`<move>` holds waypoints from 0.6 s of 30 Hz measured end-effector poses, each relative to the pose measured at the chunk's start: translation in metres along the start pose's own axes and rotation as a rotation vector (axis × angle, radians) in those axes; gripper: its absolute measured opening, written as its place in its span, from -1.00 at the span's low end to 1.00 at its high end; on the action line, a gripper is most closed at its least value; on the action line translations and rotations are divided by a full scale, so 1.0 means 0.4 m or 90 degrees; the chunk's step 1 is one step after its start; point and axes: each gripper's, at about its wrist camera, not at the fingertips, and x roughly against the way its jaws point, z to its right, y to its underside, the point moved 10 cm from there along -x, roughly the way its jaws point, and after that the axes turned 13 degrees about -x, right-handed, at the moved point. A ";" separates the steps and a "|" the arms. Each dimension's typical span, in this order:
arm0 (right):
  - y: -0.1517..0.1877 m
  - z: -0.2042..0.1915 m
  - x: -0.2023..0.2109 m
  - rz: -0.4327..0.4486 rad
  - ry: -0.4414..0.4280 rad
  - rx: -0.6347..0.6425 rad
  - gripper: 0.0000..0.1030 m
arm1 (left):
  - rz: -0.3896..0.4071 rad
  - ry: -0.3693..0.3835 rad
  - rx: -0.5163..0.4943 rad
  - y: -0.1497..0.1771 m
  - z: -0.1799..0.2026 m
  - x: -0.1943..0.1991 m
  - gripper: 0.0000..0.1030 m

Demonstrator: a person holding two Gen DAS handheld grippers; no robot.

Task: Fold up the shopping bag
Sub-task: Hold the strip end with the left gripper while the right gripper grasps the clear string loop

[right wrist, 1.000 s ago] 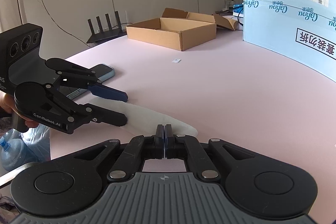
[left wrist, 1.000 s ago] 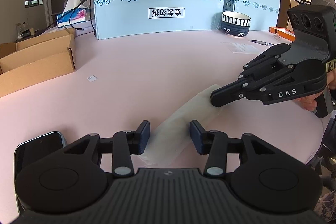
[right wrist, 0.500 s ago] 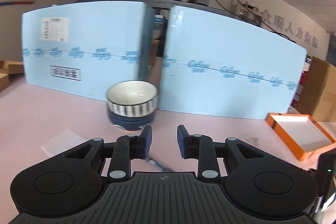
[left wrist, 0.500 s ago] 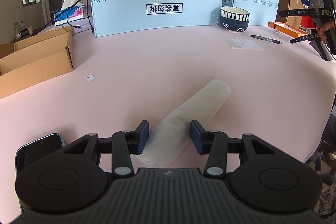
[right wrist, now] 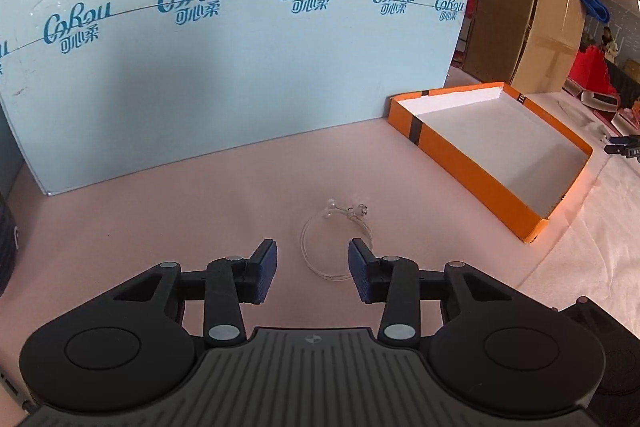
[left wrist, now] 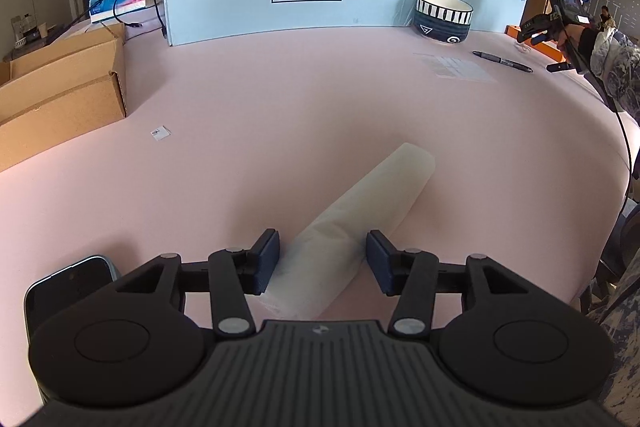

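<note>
The shopping bag [left wrist: 360,203] is folded into a long white strip that lies slantwise on the pink table [left wrist: 280,99]. Its near end sits between the fingers of my left gripper [left wrist: 322,259], whose jaws are opening; the pads stand beside the strip without pressing it. My right gripper [right wrist: 312,263] is far off at the table's right side, small in the left wrist view [left wrist: 530,33]. Its jaws are opening too, over a clear elastic ring with beads [right wrist: 336,243] that lies flat on the table just ahead of the fingertips, untouched.
An open orange box [right wrist: 480,163] lies right of the ring, with a blue panel [right wrist: 240,67] behind. A cardboard box [left wrist: 60,95] and a phone [left wrist: 68,287] are at the left. A striped bowl [left wrist: 442,17], a pen [left wrist: 502,61] and a paper sheet [left wrist: 460,67] lie at the back right.
My right gripper let go of the bag's far end, swung away to the table's right side and opened over the clear ring. My left gripper's jaws widened a little around the strip.
</note>
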 end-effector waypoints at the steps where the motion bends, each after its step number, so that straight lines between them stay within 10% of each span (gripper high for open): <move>1: 0.000 0.002 -0.007 -0.003 -0.003 -0.002 -0.29 | -0.004 0.001 -0.002 -0.002 0.002 -0.002 0.01; 8: 0.000 -0.032 -0.049 -0.016 -0.005 0.027 -0.30 | -0.022 0.011 0.006 -0.007 0.009 -0.008 0.17; 11: -0.007 -0.044 -0.065 -0.008 -0.030 0.032 -0.80 | -0.019 0.013 0.015 -0.007 0.005 -0.007 0.17; 18: -0.010 -0.046 0.000 0.039 -0.073 -0.014 -0.97 | -0.005 0.019 0.024 -0.007 0.000 -0.004 0.17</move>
